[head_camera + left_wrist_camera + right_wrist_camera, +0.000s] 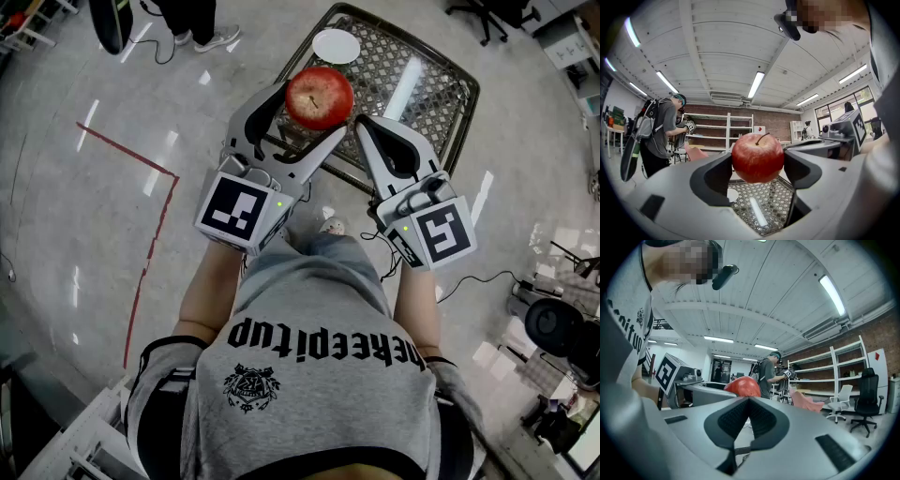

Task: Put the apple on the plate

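Gripping the apple [319, 97] by its sides, stem up, the left tool [309, 111] holds it level over the near edge of the mesh desk [427, 89]. The plate [335, 46] lies ahead of and below the apple, at the desk's far corner, so the left hand is nearer. Right tool [366, 127] is closed and empty, just beside the apple.

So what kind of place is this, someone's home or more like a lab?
Most likely a lab or workshop, not a home: bare white shelving against a brick wall, office chairs on an open polished floor, and long ceiling strip lights.
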